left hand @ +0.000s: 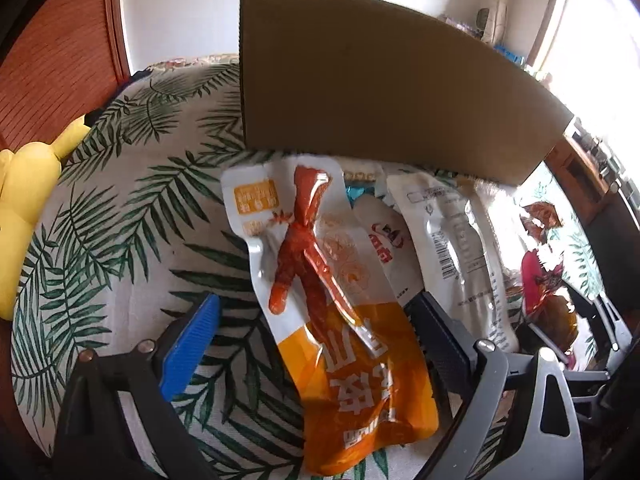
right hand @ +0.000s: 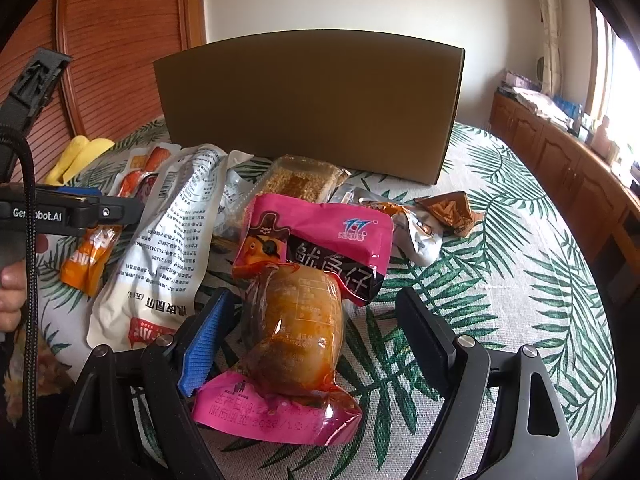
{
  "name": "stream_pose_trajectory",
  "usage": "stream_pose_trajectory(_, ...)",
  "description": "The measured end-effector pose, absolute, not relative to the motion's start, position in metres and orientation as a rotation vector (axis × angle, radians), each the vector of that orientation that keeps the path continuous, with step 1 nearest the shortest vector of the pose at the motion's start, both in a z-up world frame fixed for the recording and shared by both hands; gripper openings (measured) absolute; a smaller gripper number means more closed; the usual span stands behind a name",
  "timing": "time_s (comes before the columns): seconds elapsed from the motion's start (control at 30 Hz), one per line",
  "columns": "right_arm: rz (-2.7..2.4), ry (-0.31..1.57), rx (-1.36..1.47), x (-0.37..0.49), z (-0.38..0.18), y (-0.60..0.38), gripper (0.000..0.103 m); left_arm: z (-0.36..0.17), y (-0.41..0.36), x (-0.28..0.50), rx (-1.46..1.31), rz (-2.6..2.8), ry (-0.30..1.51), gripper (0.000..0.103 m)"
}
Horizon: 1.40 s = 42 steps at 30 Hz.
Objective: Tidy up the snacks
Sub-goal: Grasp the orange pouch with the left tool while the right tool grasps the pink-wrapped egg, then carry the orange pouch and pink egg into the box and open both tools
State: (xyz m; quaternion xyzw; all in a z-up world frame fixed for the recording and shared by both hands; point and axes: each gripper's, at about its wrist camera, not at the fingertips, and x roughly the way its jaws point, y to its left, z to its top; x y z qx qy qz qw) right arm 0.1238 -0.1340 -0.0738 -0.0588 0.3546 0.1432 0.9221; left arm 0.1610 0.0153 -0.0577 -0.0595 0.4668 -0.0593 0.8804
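In the left wrist view an orange-and-white chicken-foot packet lies flat on the leaf-print cloth. My left gripper straddles it, open, with its pads clear of both edges. In the right wrist view a clear-and-pink packet holding an orange-brown lump lies between the fingers of my right gripper. That gripper is open too, with a wide gap on the right side. A brown cardboard box stands behind the snack pile, and its wall also fills the top of the left wrist view.
Around the pile lie a pink squid packet, a long white packet, a sesame bar, a silver packet and a small brown one. A yellow soft thing sits at the left. A wooden cabinet runs along the right.
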Motion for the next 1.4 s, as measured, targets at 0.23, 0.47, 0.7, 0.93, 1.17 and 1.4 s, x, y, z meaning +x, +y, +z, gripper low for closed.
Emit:
stream_pose_trajectory(0.23,0.295,0.73,-0.123,0.124,-0.073,-0.134,0.085,-0.056,0.025,0.152,-0.103,-0.142,0.955,0.056)
stream_pose_trajectory(0.47,0.295,0.734,-0.123,0.125,-0.073,-0.134,0.085,-0.051,0.043,0.137,-0.168,-0.169,0.934,0.05)
stream_pose_trajectory(0.7,0.298,0.736,-0.123,0.124,-0.07,-0.141,0.065,-0.047,0.051,0.119,-0.164,-0.174,0.897,0.05)
stream_pose_trajectory(0.93,0.31,0.734,-0.121,0.12,-0.064,-0.15,0.052,-0.039,0.047,0.109,-0.139,-0.168,0.863,0.047)
stream_pose_trajectory(1.17,0.316,0.723,-0.108,0.117,-0.06,-0.153,0.05,-0.045,0.046,0.106,-0.117,-0.163,0.868,0.036)
stream_pose_trajectory(1.4,0.319,0.717,-0.102,0.114,-0.059,-0.155,0.049,-0.036,0.047,0.099,-0.099,-0.165,0.824,0.03)
